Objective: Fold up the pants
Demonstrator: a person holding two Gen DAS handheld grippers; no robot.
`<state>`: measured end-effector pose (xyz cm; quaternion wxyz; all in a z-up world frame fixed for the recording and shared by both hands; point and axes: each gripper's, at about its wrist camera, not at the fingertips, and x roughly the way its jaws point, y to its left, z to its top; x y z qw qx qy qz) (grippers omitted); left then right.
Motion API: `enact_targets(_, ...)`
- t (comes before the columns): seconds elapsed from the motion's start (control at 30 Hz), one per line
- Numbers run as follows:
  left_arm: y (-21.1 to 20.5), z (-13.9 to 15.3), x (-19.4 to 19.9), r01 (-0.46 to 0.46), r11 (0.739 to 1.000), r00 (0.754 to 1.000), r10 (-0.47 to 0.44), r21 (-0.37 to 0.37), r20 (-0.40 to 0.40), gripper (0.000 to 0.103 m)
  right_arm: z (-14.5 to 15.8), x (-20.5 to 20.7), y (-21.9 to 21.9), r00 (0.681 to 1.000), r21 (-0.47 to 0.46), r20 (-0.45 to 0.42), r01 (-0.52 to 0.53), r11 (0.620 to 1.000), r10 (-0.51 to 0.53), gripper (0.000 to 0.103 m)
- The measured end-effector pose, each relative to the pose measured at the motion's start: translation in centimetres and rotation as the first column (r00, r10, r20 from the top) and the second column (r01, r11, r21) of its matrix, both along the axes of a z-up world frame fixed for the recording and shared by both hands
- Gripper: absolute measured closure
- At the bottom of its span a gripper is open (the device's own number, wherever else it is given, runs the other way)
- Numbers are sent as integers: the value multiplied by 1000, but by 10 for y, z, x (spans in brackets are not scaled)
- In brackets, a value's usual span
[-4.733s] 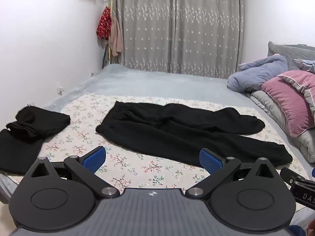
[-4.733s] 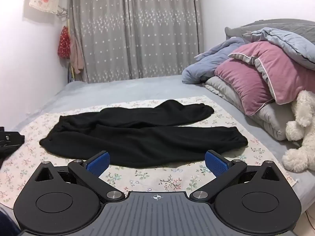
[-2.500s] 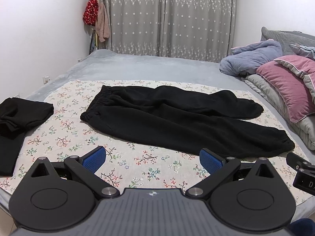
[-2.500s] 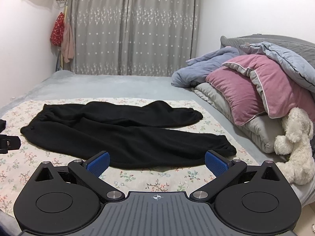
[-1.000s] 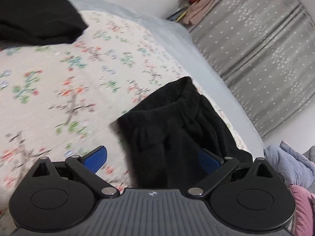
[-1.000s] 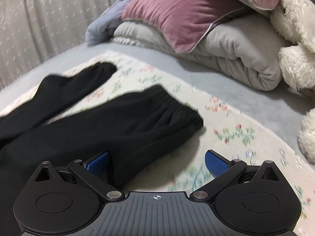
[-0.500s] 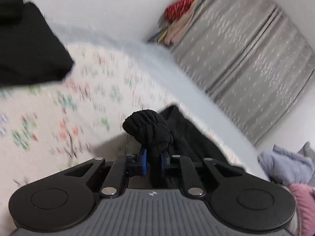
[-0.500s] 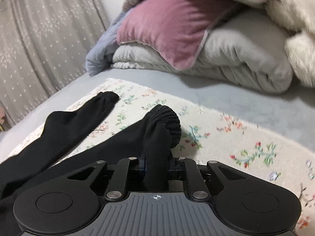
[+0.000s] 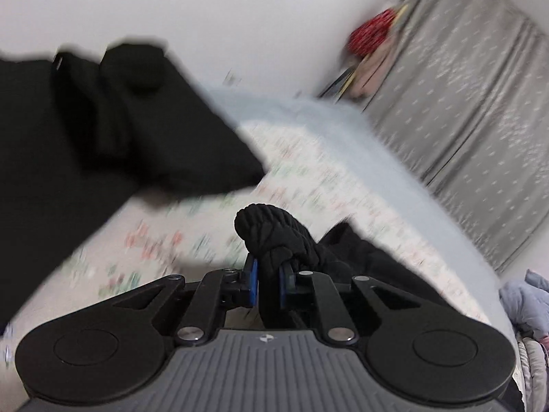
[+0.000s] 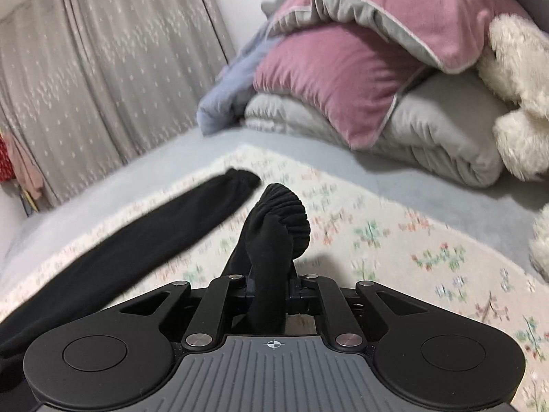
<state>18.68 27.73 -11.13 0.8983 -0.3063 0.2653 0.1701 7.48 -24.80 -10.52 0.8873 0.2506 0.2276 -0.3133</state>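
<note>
Black fleece pants point(image 9: 274, 233) bunch up at lower centre of the left wrist view, their ribbed waistband pinched between the blue pads point(image 9: 253, 283) of the left gripper point(image 9: 267, 283), jaws clamped tight on the fabric. Beyond, the floral-print bedspread point(image 9: 192, 233) blurs across mid-frame. A pile of other black garments point(image 9: 103, 130) fills the upper left; grey dotted curtains point(image 9: 480, 103) hang at upper right.

Right wrist view: the right gripper point(image 10: 269, 288) at lower centre is closed on a ribbed ankle cuff of the same pants, cuff standing up above the jaws. The other pant leg point(image 10: 171, 230) lies flat on the bedspread, running left of centre. Farther off, upper right: pink velvet pillow point(image 10: 329, 79), grey folded quilt point(image 10: 429, 130), white plush toy point(image 10: 521, 103) at the right edge.
</note>
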Motion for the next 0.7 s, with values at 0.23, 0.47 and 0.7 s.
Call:
enact_targets(0.23, 4, -19, 22, 46, 998, 979, -35, 52, -199, 41, -25, 6, -22, 988, 78, -152, 38, 996, -26, 64)
enact_targets(0.47, -4, 9, 33, 63, 994, 990, -50, 94, -134, 27, -7, 7, -47, 986, -65, -95, 131, 989, -137, 33)
enact_targets(0.7, 24, 30, 24, -97, 987, 992, 106, 128, -63, 13, -2, 41, -59, 993, -156, -106, 28, 987, -45, 31)
